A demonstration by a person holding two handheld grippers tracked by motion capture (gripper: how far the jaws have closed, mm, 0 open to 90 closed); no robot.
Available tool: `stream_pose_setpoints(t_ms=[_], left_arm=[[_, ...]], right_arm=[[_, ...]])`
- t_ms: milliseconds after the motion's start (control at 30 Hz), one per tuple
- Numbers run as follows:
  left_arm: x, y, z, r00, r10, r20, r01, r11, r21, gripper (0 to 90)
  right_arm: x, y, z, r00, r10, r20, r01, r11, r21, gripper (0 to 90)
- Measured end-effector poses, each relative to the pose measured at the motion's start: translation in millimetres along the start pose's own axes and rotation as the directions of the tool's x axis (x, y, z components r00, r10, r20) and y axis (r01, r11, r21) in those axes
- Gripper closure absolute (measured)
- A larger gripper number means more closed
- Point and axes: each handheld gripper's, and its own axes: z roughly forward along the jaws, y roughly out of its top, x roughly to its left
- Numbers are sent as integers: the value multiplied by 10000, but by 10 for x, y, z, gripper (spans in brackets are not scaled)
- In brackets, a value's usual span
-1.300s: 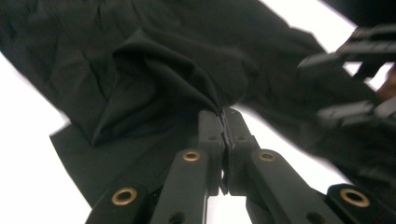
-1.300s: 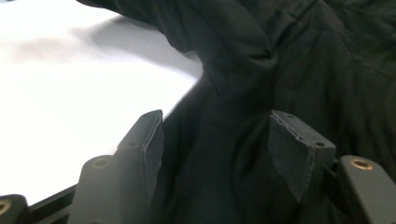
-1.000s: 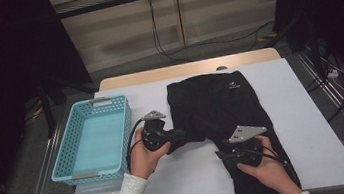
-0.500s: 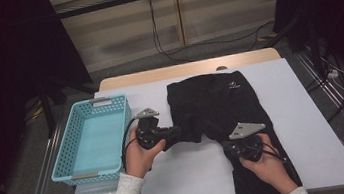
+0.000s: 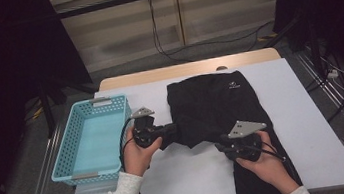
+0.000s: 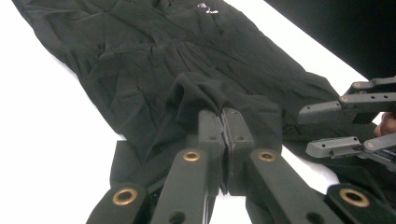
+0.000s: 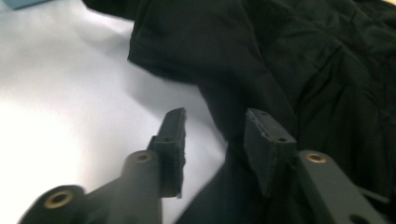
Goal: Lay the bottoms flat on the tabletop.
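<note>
Garment: black garment (image 5: 216, 106) lies spread on the white table (image 5: 305, 125), right of centre, its lower part running to the near edge.
Left gripper: left gripper (image 6: 224, 122) is clamped tight on a raised fold at the garment's left edge.
Right gripper: right gripper (image 7: 212, 135) has jaws parted, having just been opening; it hovers at the garment's lower edge, cloth lying under the gap, pads (image 7: 173, 128) not pressing it.
Basket: light blue basket (image 5: 62, 162) stands on the table's left side, just beside the left gripper.
</note>
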Motion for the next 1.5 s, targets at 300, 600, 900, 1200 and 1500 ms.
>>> stream_pose_setpoints(t_ms=[300,600,900,1200,1500], left_arm=[[33,-59,-28,9994,-94,-321,94,10000,-21,882],[35,-123,-25,9987,-45,-502,51,9999,101,882],[27,-128,-22,9984,22,-564,-16,9999,121,881],[-20,-83,-63,9992,42,-387,-45,10000,-67,881],[-75,21,-146,9999,-25,139,34,9976,-688,880]], right_arm=[[87,176,370,9966,-797,-220,809,9948,618,509],[54,238,491,9974,-690,-184,702,9948,733,557],[16,187,552,9970,-757,-169,771,9907,1122,709],[-26,180,504,9975,-664,-239,680,9949,741,900],[-129,285,145,9986,-416,-321,413,9991,-95,900]])
